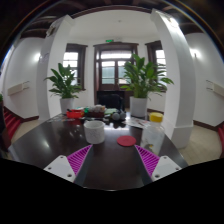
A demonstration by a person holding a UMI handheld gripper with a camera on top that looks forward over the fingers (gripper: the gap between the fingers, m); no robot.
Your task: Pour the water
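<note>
A white cup [94, 131] stands on the dark round table [60, 140], just beyond my left finger. A red coaster-like disc [126, 141] lies flat to its right, ahead of my right finger. My gripper [113, 160] is open, its two purple pads [79, 157] spread wide with only bare tabletop between them. Nothing is held.
Small items crowd the table's far side: a red bowl [75, 114], a yellow container [156, 117], a dark object [116, 116]. Two potted plants [140, 78] stand by the windows behind. White pillars [176, 70] flank the room.
</note>
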